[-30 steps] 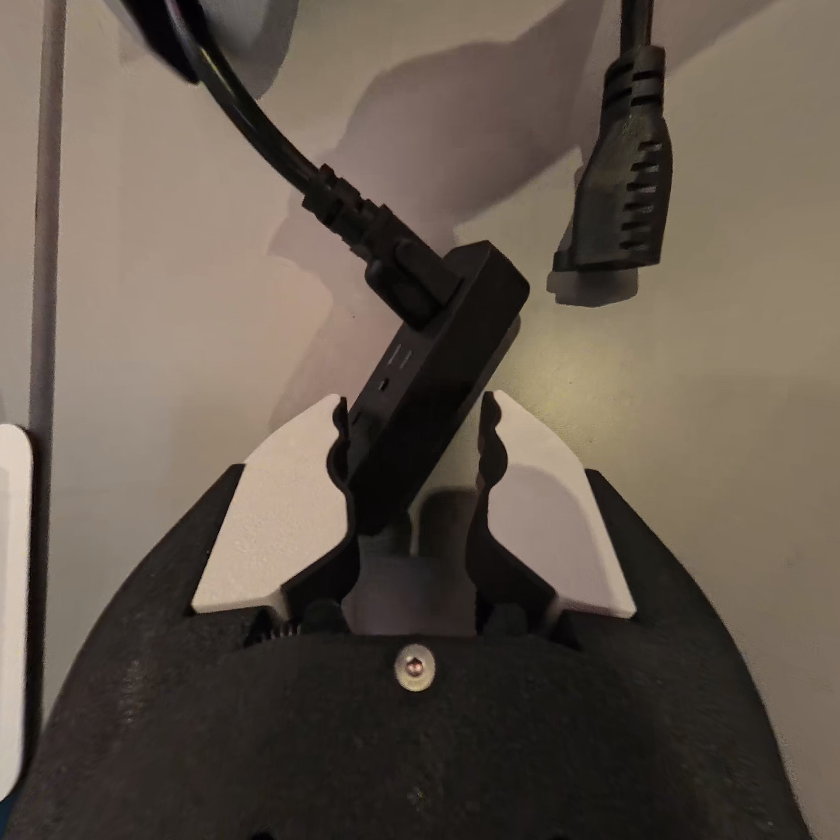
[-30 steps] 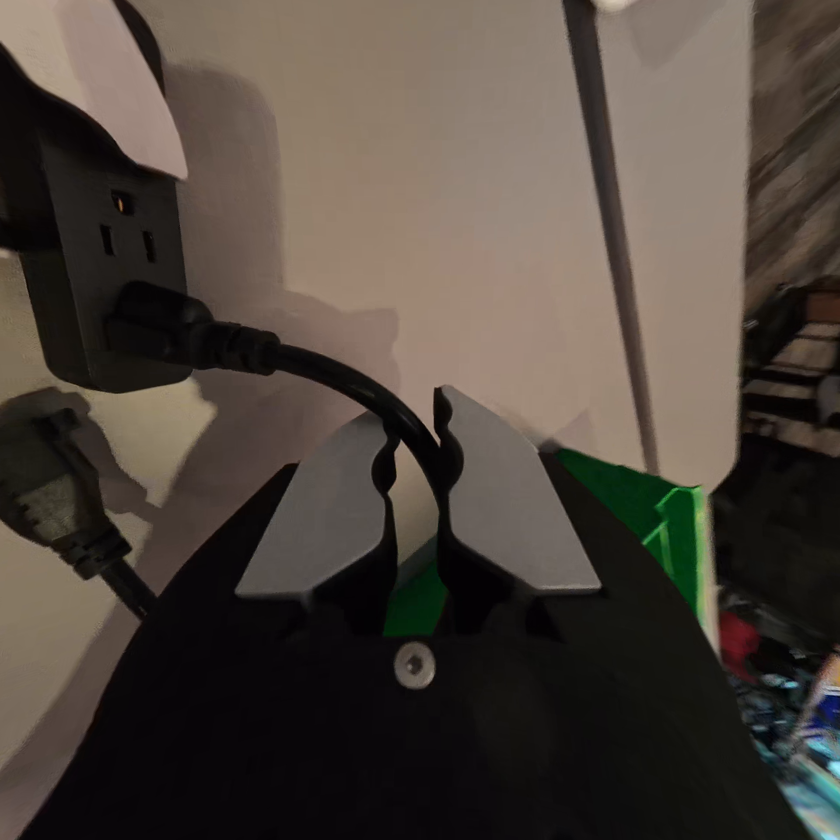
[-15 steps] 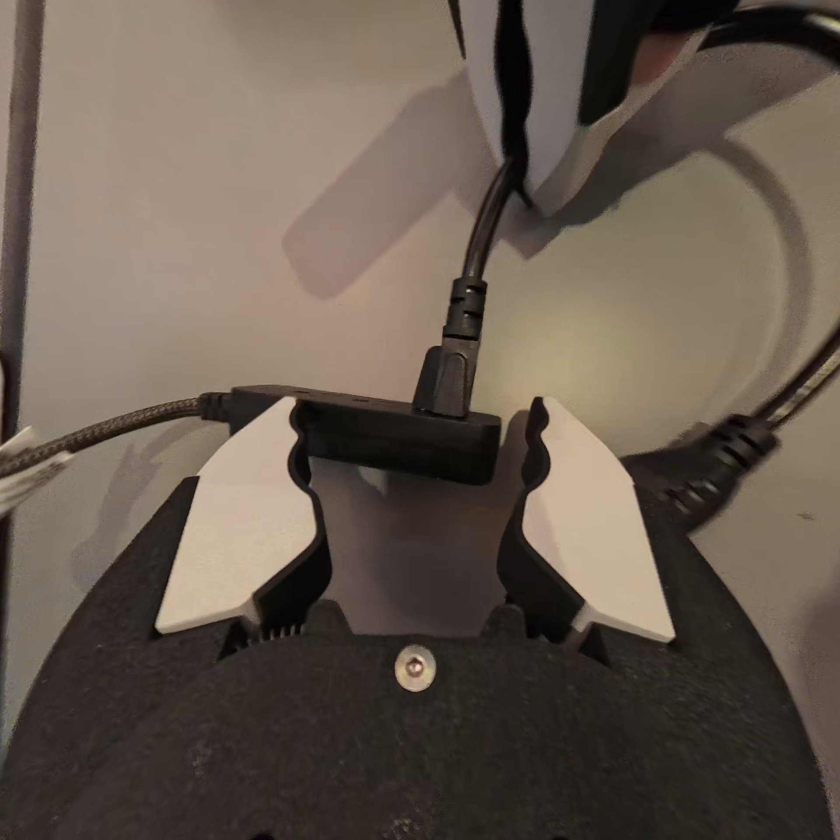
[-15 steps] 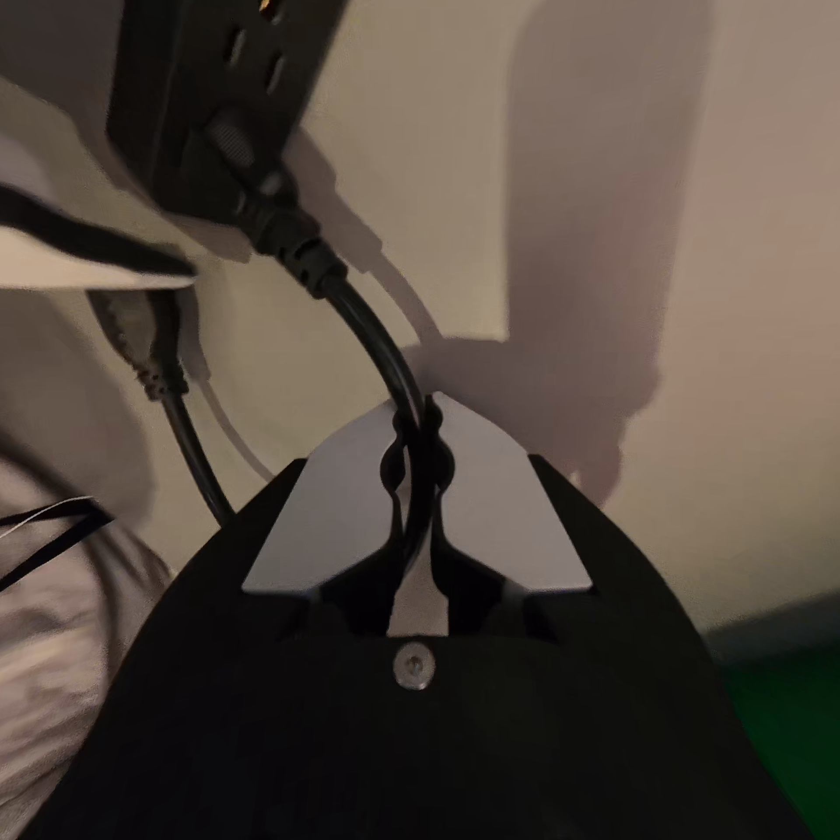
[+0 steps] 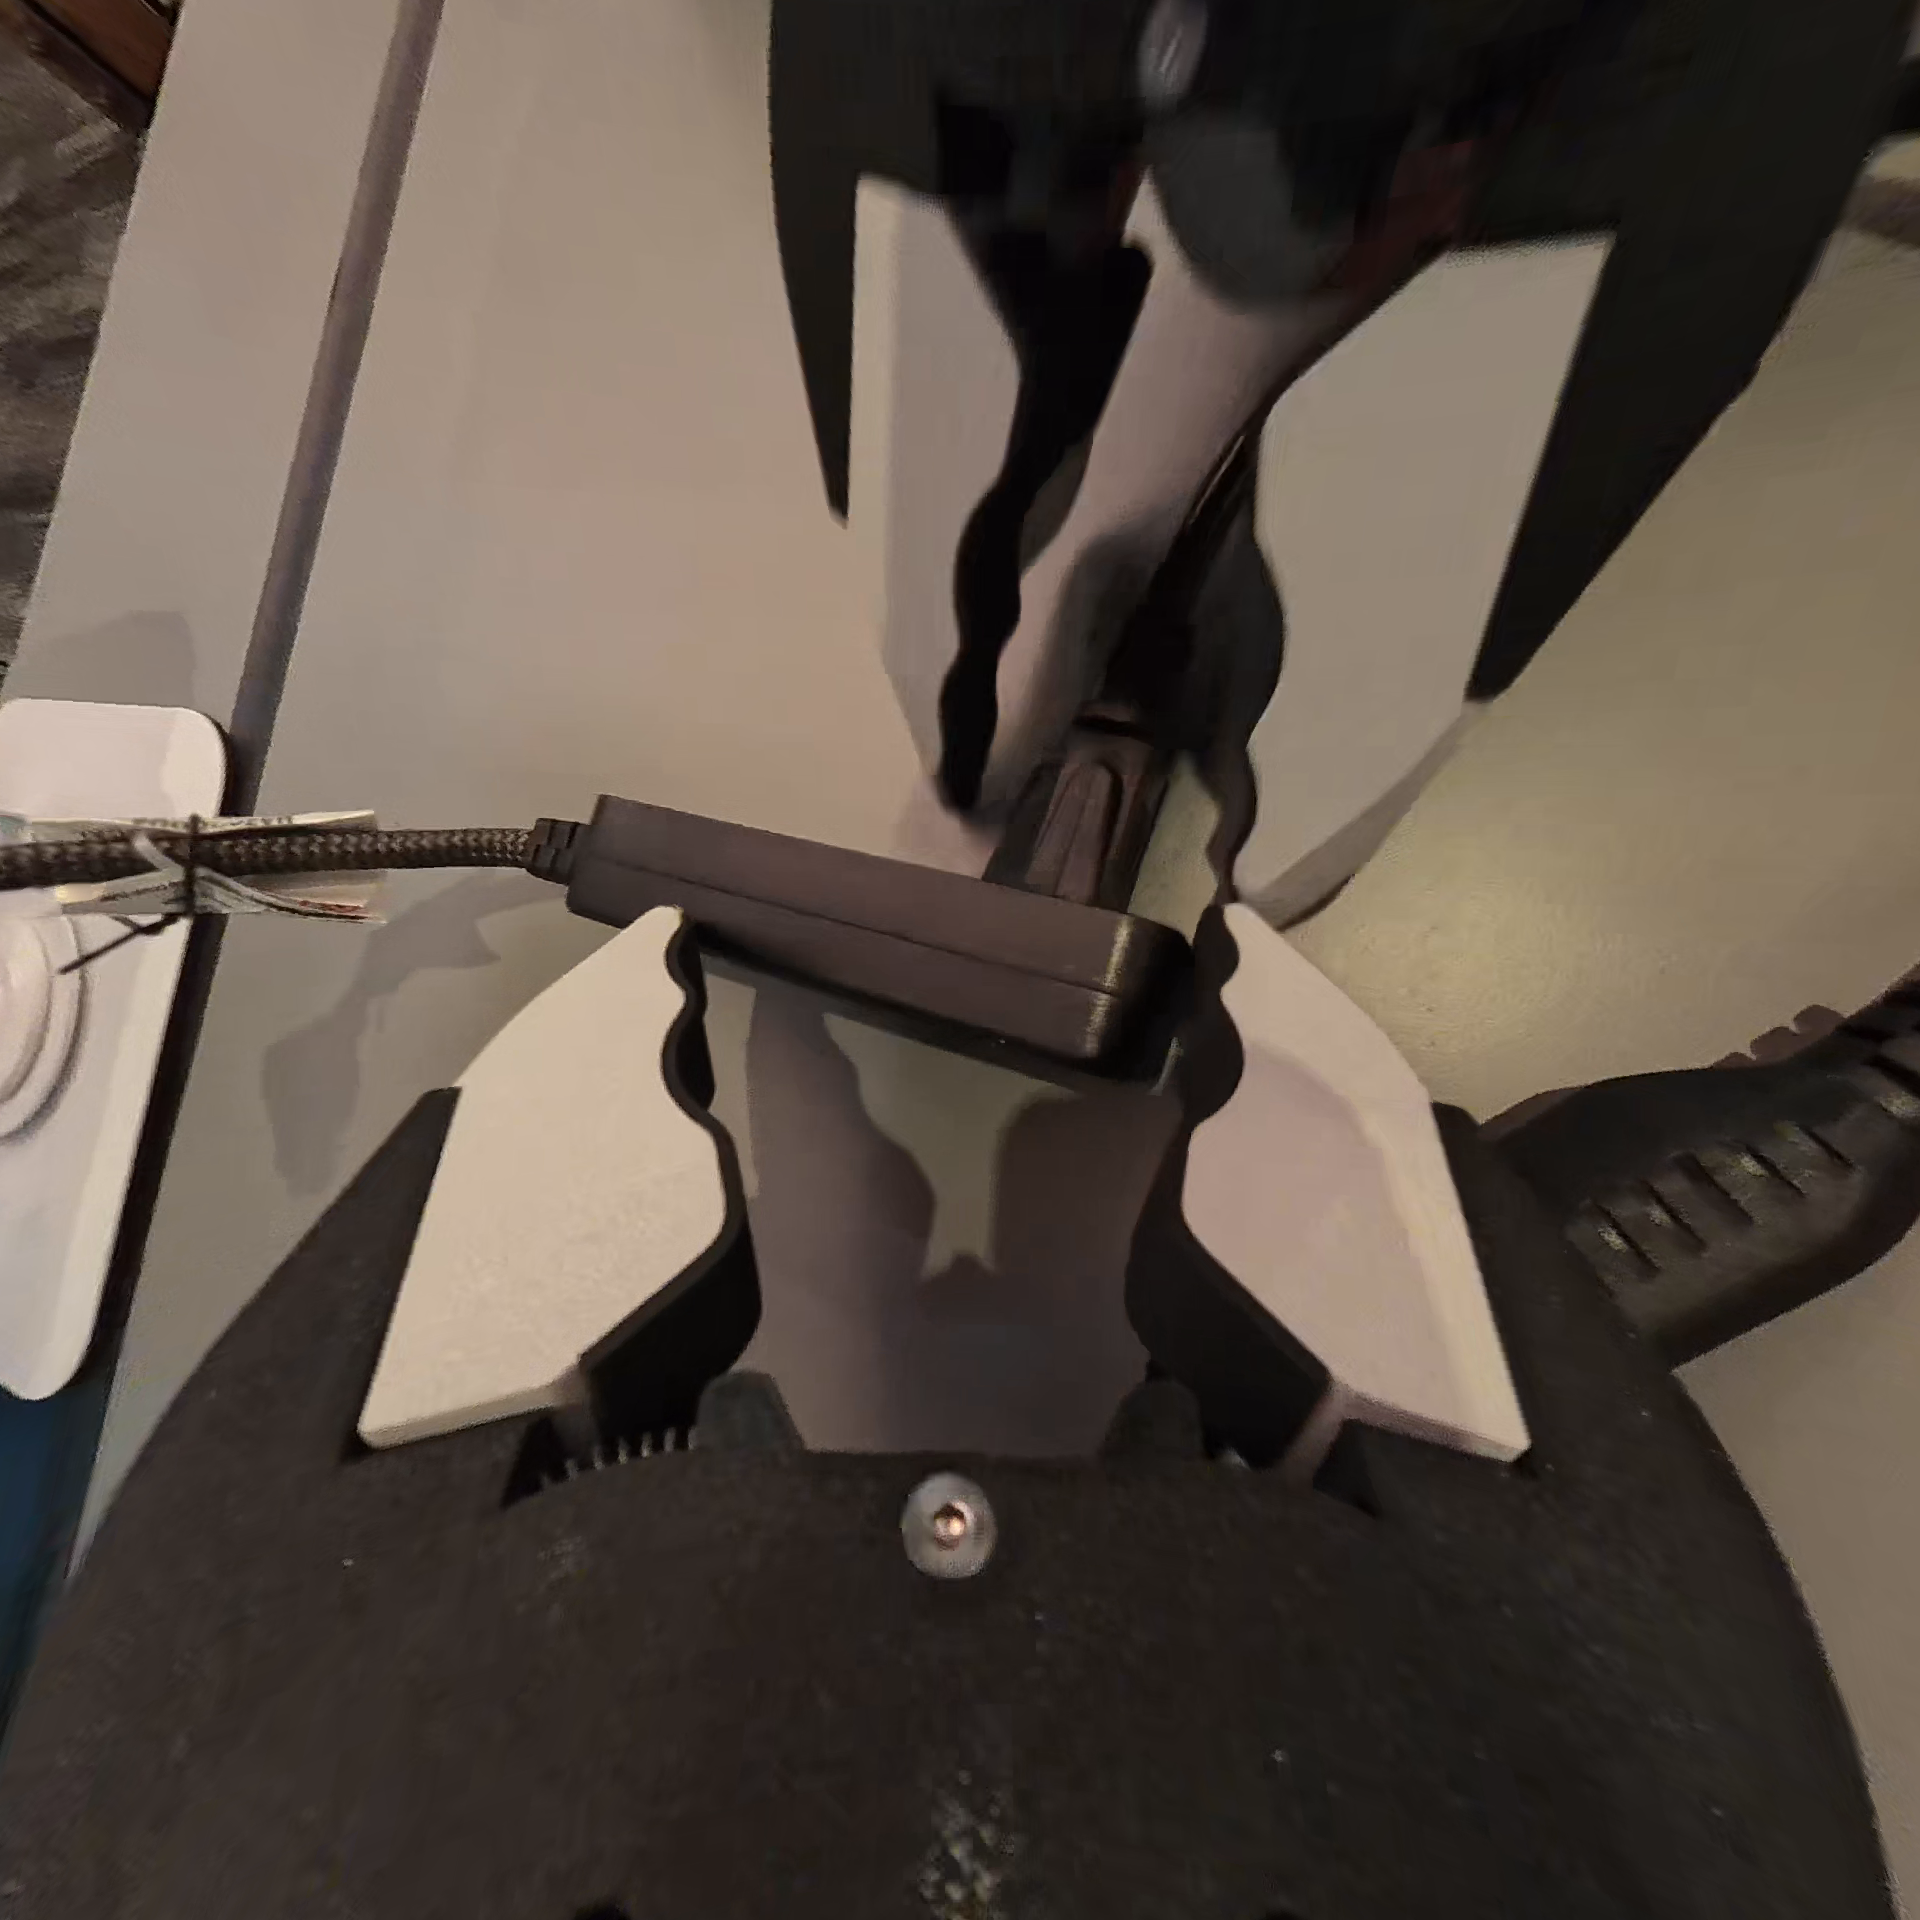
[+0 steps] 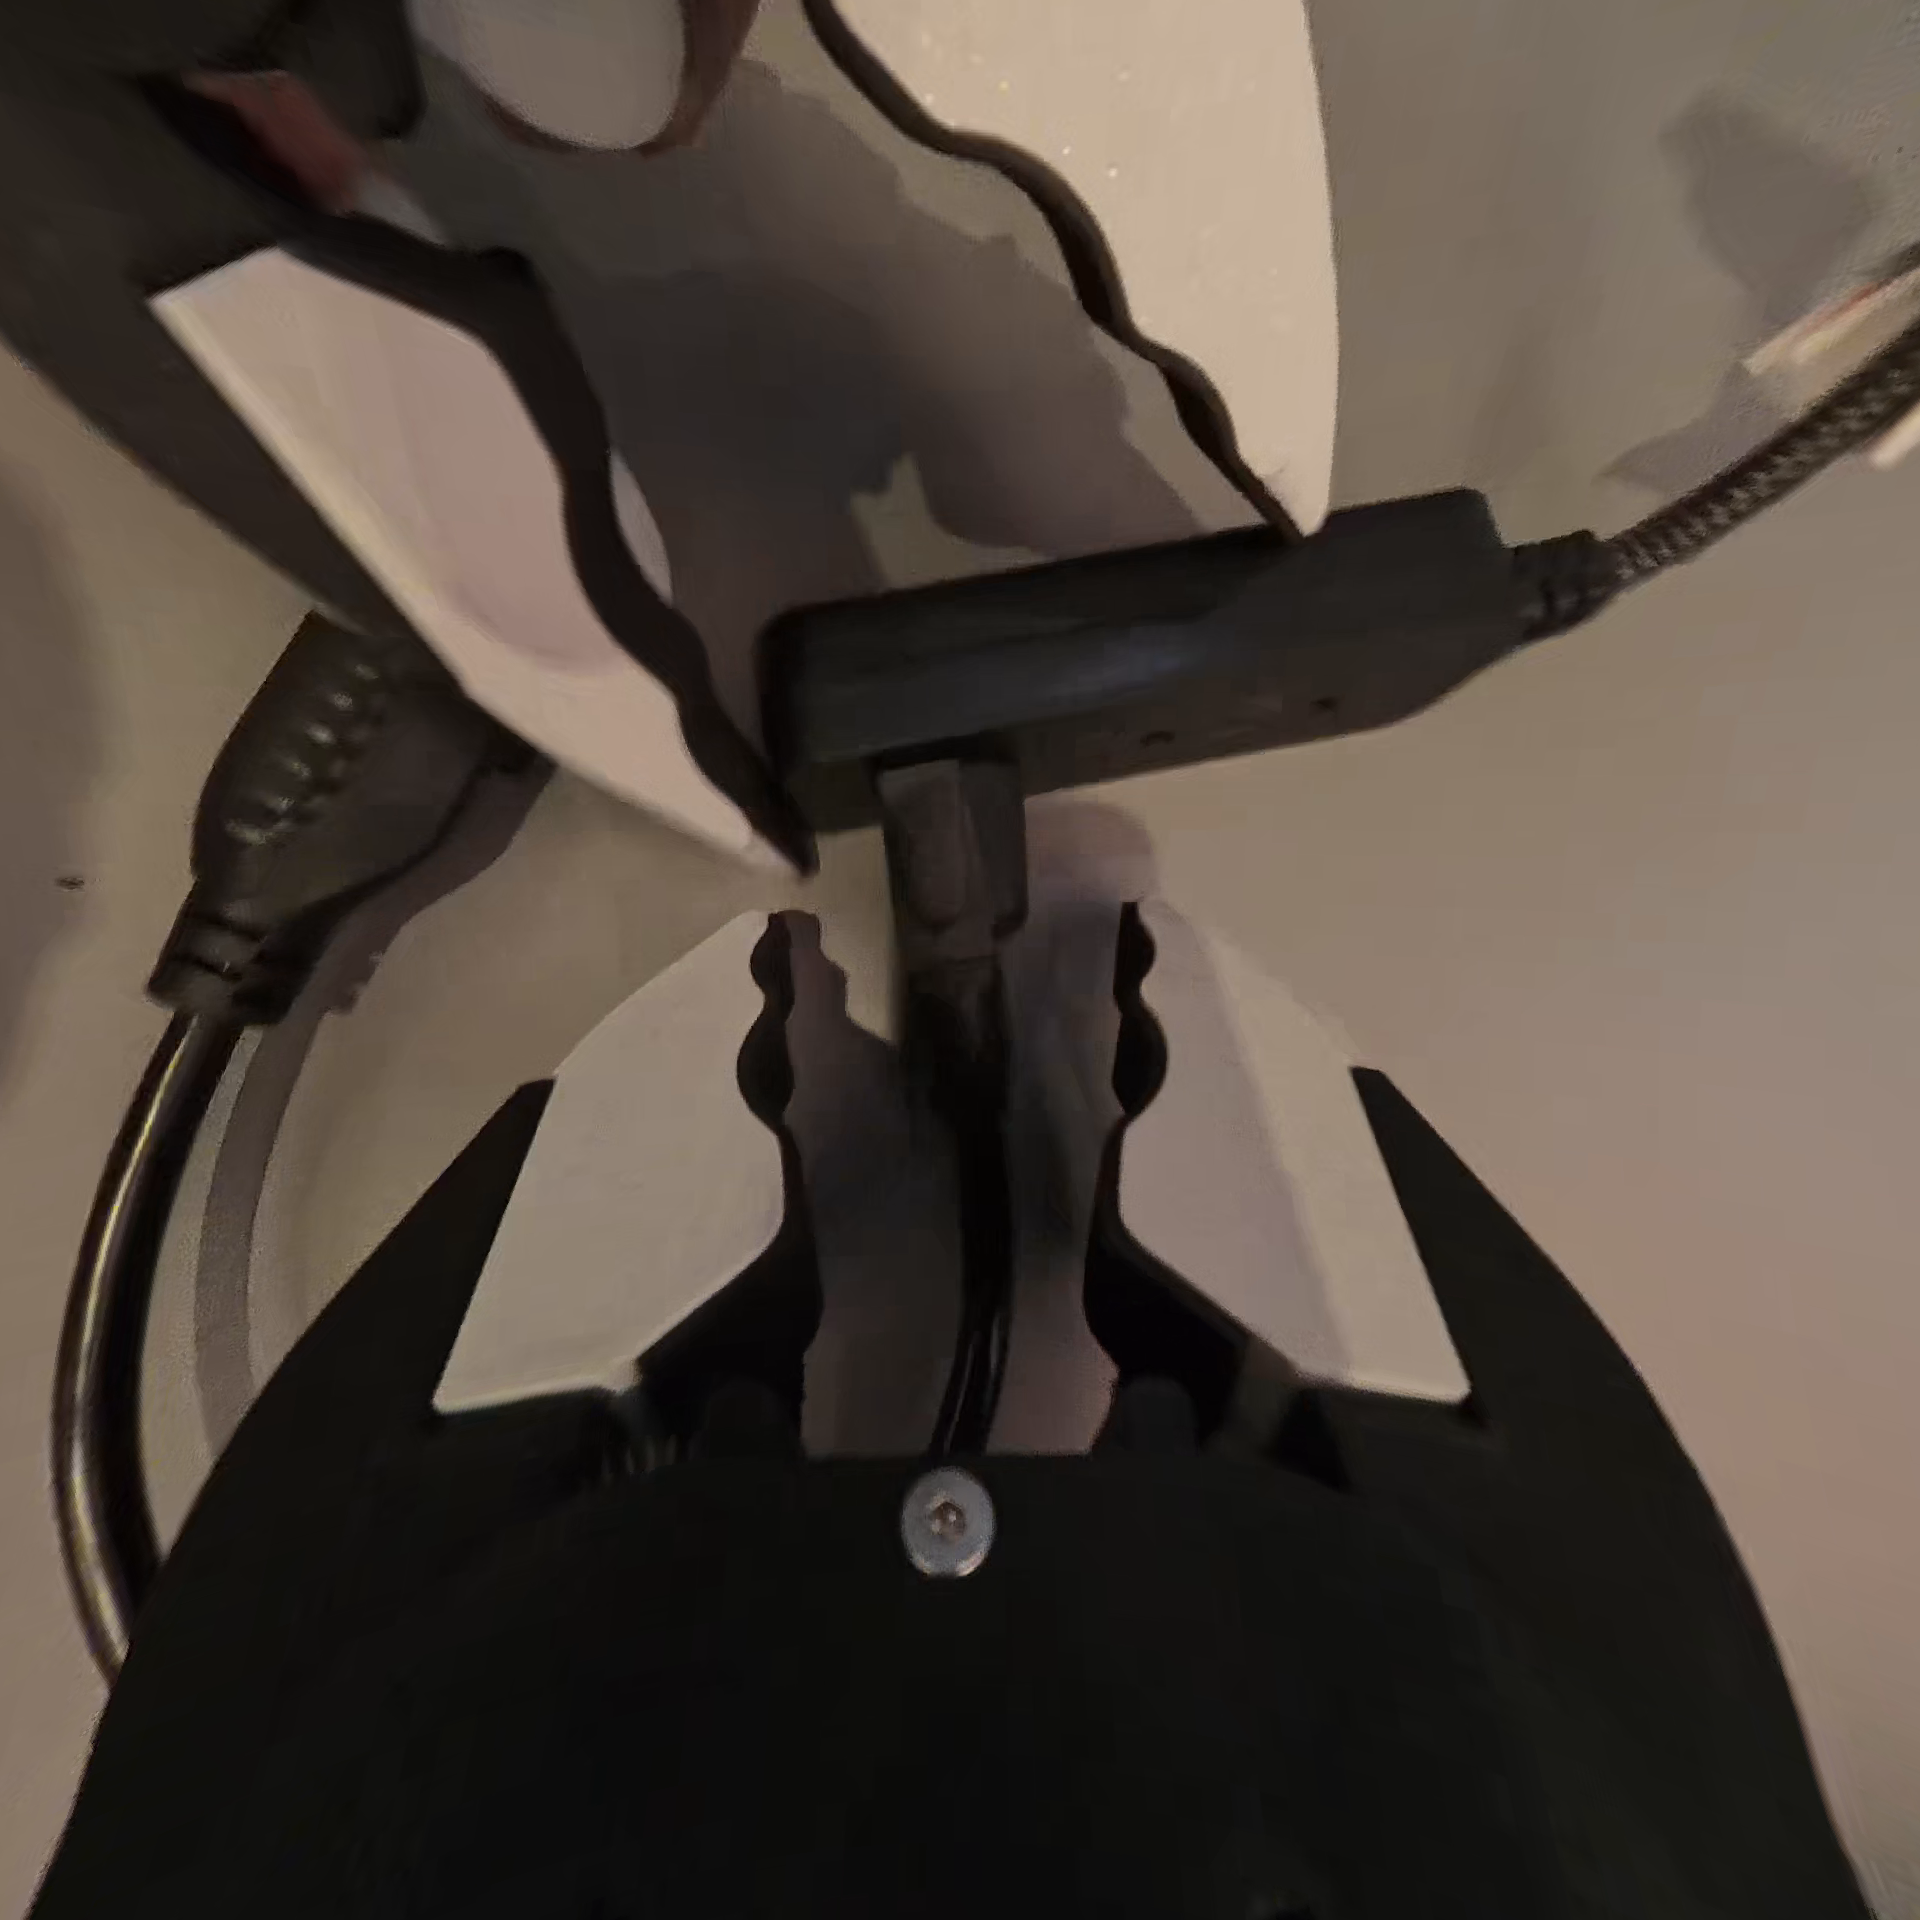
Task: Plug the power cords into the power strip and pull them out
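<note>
- Where the two grippers face each other over the pale worktop (image 5: 582, 540), the black power strip (image 5: 894, 935) lies crosswise between them, seen edge-on in the left wrist view.
- The left gripper (image 5: 951, 940) has its white fingers (image 5: 582, 1122) spread wide; the strip's right end sits just beside, possibly touching, the right fingertip, and the left fingertip overlaps the strip's lower edge. Whether the strip is actually clamped cannot be told.
- A braided cable (image 5: 312, 844) leaves the strip's left end, with a paper tag (image 5: 208, 862) tied around it.
- One black plug (image 6: 951, 842) is seated in the strip's socket face; its cord (image 6: 971, 1247) runs back between the fingers of the right gripper (image 6: 956, 935).
- The right gripper's fingers (image 6: 644, 1174) stand apart on either side of the cord, touching neither plug nor cord.
- A second, ribbed plug (image 5: 1745, 1174) lies loose on the worktop to the right of the left gripper, unplugged.
- A white plate-like object (image 5: 94, 1039) sits at the worktop's left edge.
</note>
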`<control>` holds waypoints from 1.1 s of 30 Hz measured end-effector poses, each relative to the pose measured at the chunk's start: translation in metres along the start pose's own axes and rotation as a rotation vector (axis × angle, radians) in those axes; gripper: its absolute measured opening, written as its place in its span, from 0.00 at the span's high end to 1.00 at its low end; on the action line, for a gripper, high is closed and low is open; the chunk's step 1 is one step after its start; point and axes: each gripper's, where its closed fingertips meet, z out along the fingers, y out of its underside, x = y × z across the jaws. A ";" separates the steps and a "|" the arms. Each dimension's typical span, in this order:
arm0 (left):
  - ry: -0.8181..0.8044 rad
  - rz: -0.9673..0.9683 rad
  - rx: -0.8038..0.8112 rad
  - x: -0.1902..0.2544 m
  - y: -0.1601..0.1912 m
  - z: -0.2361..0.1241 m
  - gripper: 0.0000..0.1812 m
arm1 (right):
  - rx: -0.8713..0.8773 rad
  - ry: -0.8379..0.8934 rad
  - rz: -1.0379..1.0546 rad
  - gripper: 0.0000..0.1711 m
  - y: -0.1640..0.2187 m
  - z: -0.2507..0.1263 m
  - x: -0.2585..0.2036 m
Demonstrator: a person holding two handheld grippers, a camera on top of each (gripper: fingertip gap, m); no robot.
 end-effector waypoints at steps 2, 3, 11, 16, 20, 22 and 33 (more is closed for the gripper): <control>-0.012 -0.001 -0.025 -0.006 0.006 -0.002 0.52 | 0.009 -0.051 0.014 0.69 -0.007 0.006 -0.002; -0.004 -0.019 -0.010 -0.006 0.006 -0.003 0.52 | 0.009 -0.021 0.015 0.80 -0.008 0.007 0.003; 0.105 -0.230 -0.065 -0.006 0.024 -0.008 0.53 | 0.079 0.023 0.051 0.85 -0.016 0.012 0.000; 0.074 -0.261 -0.026 0.005 0.027 -0.007 0.66 | 0.077 -0.008 0.050 0.84 -0.020 0.015 -0.004; 0.024 -0.298 -0.044 0.005 0.029 -0.010 0.69 | 0.067 0.011 0.114 0.86 -0.022 0.016 -0.004; 0.009 -0.315 -0.069 0.005 0.032 -0.012 0.70 | 0.081 0.021 0.121 0.86 -0.024 0.018 -0.003; 0.026 -0.438 -0.045 0.012 0.038 -0.019 0.75 | 0.107 0.032 0.040 0.85 -0.027 0.019 -0.007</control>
